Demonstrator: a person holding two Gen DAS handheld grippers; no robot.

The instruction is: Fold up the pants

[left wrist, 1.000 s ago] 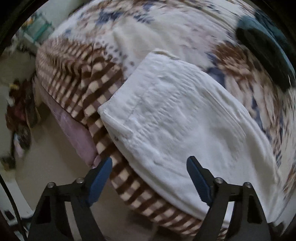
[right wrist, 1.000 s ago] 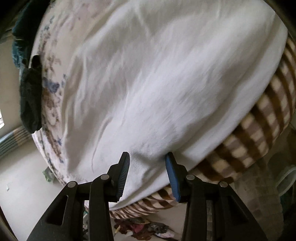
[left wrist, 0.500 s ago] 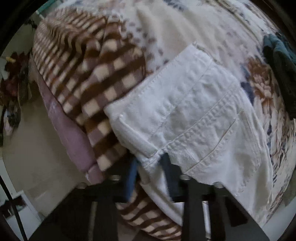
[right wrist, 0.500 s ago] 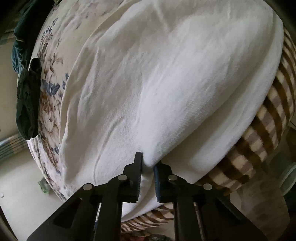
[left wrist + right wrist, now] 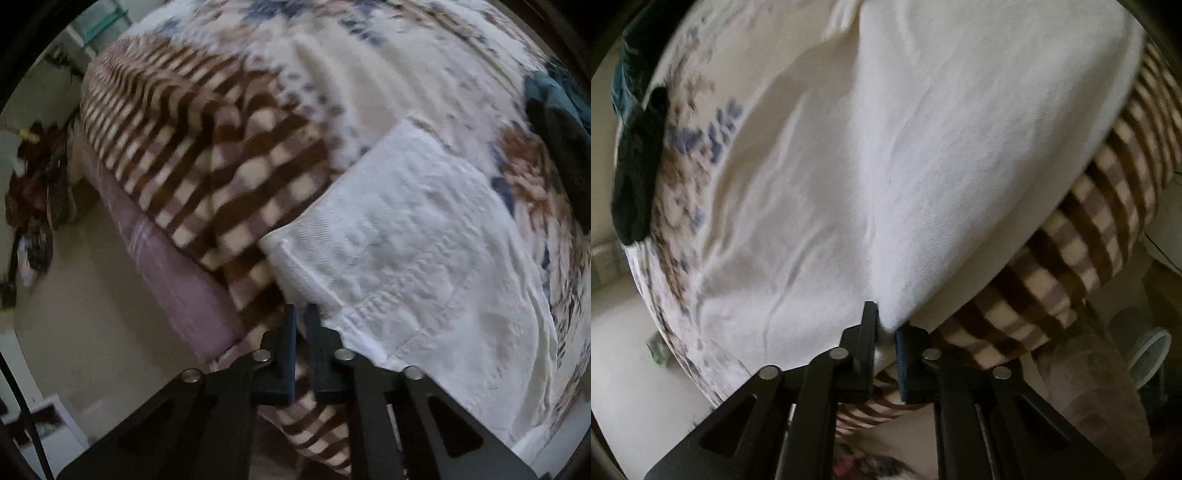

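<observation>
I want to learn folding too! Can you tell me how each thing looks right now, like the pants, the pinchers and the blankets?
White pants: lying on the bed, pinched at two edges.
Left gripper: shut on the pants' edge.
Right gripper: clamped on the pants, jaws easing open.
Checked blanket: draped over the bed's edge.
Floral cover: spread flat.
Dark clothes: heaped at the far side.

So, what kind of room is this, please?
Most likely a bedroom. White pants lie on a bed with a floral sheet and a brown checked blanket, and more clothes are piled on the floor beside it.
</observation>
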